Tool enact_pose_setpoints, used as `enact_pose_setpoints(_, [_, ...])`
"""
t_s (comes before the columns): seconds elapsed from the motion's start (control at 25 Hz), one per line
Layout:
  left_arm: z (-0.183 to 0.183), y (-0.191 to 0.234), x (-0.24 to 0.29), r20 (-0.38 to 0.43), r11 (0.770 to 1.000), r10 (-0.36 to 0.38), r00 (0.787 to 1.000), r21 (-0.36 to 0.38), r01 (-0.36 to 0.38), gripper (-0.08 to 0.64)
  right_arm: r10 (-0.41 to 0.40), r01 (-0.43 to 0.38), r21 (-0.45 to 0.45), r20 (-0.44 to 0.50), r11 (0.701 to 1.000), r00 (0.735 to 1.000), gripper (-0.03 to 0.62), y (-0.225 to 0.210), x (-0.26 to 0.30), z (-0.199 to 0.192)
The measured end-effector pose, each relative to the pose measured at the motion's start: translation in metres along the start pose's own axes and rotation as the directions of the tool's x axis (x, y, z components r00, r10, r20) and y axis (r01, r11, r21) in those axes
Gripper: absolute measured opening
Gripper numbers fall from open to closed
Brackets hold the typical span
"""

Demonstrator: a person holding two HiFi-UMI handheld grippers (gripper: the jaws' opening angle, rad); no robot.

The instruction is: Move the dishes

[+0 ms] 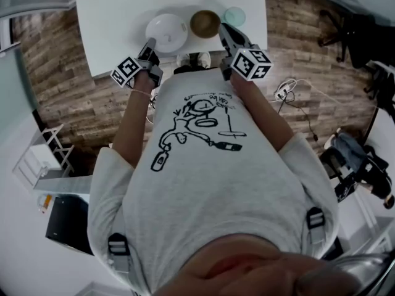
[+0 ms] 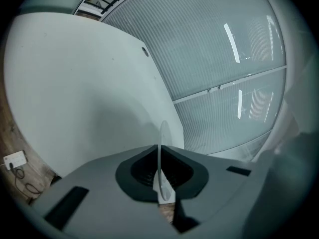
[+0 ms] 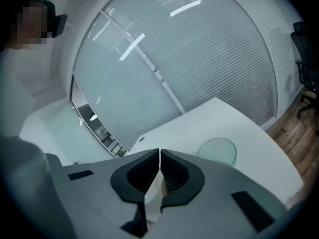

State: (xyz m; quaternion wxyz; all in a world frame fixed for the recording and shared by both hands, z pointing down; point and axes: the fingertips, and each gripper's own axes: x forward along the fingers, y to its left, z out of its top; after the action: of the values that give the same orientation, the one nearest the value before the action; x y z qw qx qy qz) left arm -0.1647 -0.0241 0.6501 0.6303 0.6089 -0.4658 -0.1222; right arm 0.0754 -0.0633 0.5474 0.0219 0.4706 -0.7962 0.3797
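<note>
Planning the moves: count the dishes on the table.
3: white plate at left, brown bowl in the middle, glass dish at right, all on the table; none looks hidden.

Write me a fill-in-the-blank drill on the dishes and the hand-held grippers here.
1. The left hand-held gripper is shut on the rim of the ___ plate.
2. The ___ bowl stands between that plate and the glass dish.
3. In the right gripper view, the glass dish lies on the table to the ___ of the right hand-held gripper.

Missing words: white; brown; right.
</note>
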Motion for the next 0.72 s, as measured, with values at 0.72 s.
enact_pose_setpoints(0.72, [-0.014,0.026,0.035,-0.058,0.999,0.048,0.997,0.003,-0.048,0.011,0.159,-0.156,-0.068,0.038,0.985,0.987,0.04,0.042,-0.004,0.014])
